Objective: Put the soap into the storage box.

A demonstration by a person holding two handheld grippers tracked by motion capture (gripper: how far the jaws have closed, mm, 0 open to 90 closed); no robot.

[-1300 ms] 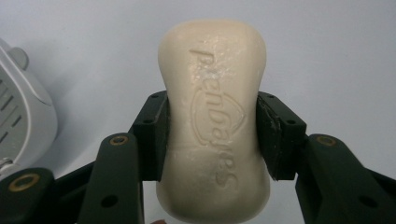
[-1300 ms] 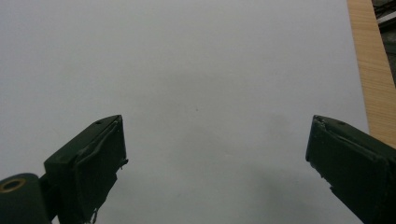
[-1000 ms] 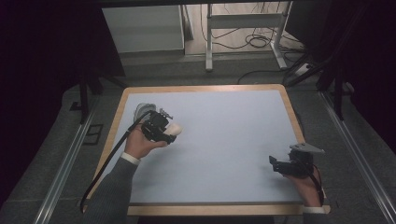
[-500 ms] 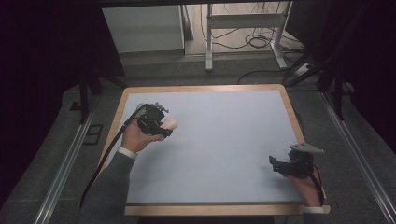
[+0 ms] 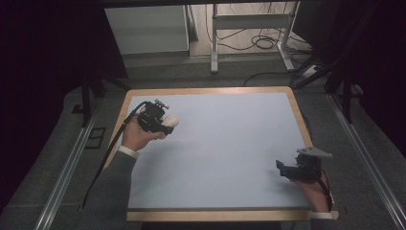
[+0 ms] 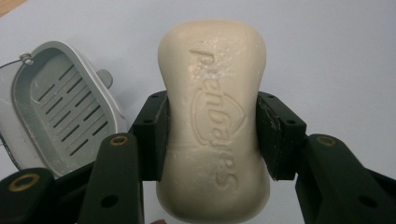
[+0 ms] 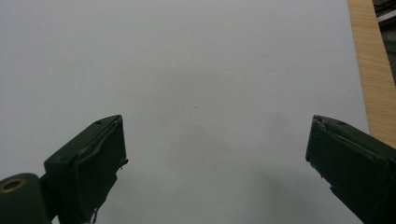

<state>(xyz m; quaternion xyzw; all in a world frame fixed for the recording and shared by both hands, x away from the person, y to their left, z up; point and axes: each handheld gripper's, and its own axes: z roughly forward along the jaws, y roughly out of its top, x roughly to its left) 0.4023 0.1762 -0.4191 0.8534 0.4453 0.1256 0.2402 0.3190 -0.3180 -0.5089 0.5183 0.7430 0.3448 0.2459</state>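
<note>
Left claw (image 6: 211,135) clamped on soap bar (image 6: 212,116), lifted; soap dish (image 6: 60,107) at 9 o'clock, unfilled. Right claw (image 7: 217,154) apart, idle. Placing left.

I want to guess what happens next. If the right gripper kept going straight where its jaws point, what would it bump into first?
Probably nothing soon. The right gripper has open jaws, and ahead lies only the bare blue table. It seems tilted downward, so it would likely meet the tabletop first.

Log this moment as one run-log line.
left claw: shut on soap bar | soap dish: open, beside it on table | right claw: open, nothing between its jaws
</note>
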